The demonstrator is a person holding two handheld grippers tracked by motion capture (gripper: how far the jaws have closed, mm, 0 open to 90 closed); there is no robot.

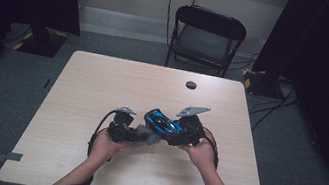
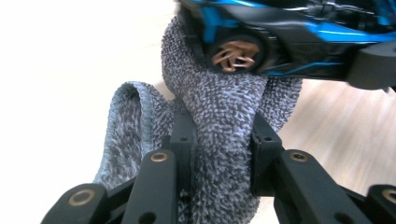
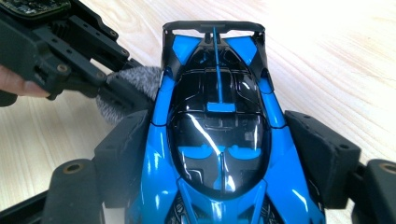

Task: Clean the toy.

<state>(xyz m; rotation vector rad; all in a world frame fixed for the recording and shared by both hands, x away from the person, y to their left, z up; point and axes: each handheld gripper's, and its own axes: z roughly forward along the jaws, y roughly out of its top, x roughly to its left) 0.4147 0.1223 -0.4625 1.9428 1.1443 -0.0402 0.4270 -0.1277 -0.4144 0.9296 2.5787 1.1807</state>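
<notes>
A toy car (image 3: 219,135) sits clamped in the right gripper (image 3: 219,154), its glossy blue-and-black shell throwing back the light, a thin black wing arched over the tail. The black jaws press flat against both flanks, spread about as wide as the body. In the high view the car (image 1: 163,123) is held above the middle of the table (image 1: 104,77), a pale wood-grain top with rounded corners.

The left gripper (image 2: 219,140) pinches a cloth (image 2: 219,116), a nubby grey-and-white weave, thick and soft, folded into a loop on one side. Its jaws are nearly closed, biting into the bunched fabric. The cloth rises to the car's side and seems to touch it just below a bronze spoked wheel (image 2: 233,53), though the close view makes contact hard to confirm.

From the right gripper view the cloth (image 3: 126,91) peeks out fuzzy beside the car's left flank, half hidden by the left gripper's jaws. Both hands (image 1: 108,146) meet low at the table's near half, cables trailing back along the forearms.

Beyond the table stands a black folding chair (image 1: 206,36) on grey carpet. A small dark round hole (image 1: 191,85) marks the table's far edge.
</notes>
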